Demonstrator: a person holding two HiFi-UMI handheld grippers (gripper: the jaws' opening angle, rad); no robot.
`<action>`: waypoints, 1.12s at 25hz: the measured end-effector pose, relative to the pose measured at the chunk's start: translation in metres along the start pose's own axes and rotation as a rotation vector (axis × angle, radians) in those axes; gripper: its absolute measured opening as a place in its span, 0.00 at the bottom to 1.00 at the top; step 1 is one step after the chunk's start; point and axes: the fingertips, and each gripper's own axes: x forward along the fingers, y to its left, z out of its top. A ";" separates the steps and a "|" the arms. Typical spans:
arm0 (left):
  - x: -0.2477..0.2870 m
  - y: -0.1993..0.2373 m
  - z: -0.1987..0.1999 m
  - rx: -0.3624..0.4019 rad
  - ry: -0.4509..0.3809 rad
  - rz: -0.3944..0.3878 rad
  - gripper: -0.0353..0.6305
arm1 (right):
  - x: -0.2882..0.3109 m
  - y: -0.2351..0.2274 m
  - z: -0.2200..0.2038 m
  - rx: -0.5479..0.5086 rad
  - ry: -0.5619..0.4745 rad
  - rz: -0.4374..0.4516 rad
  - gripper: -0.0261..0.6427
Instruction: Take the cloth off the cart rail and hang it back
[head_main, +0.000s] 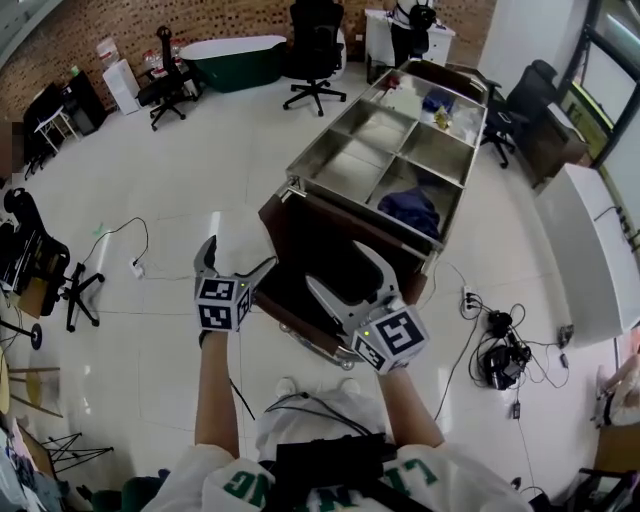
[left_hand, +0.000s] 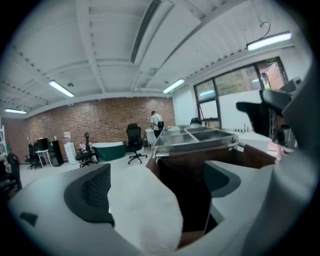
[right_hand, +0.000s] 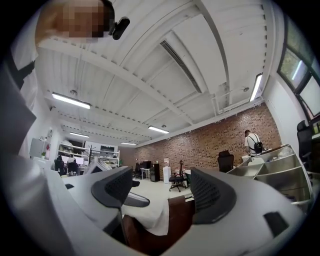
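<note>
A dark brown cloth (head_main: 322, 245) hangs draped over the near end of the steel cart (head_main: 352, 172). My left gripper (head_main: 238, 258) is open at the cloth's left edge, with nothing between its pads (left_hand: 92, 192). My right gripper (head_main: 343, 268) stands open over the cloth's front, its fingers (head_main: 372, 262) spread apart. In the left gripper view the brown cloth (left_hand: 186, 200) lies ahead, between the wide jaws of the left gripper (left_hand: 155, 185). The right gripper view shows the cloth (right_hand: 170, 225) low between the jaws of my right gripper (right_hand: 165, 192), clear of both pads.
The cart's top has several steel compartments; a blue cloth (head_main: 412, 210) lies in the near right one. Cables and a power strip (head_main: 500, 350) lie on the floor at the right. Office chairs (head_main: 315, 50) stand beyond the cart, and a white counter (head_main: 590, 250) runs along the right.
</note>
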 end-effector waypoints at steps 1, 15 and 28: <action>0.014 0.003 -0.007 0.027 0.061 -0.011 0.94 | 0.002 0.000 0.001 0.002 -0.003 -0.008 0.59; 0.083 0.028 -0.077 0.178 0.459 -0.045 0.36 | 0.027 0.019 -0.002 0.033 -0.005 -0.041 0.59; -0.010 0.033 0.034 -0.163 -0.065 -0.132 0.14 | 0.029 0.019 -0.002 0.071 -0.008 -0.063 0.59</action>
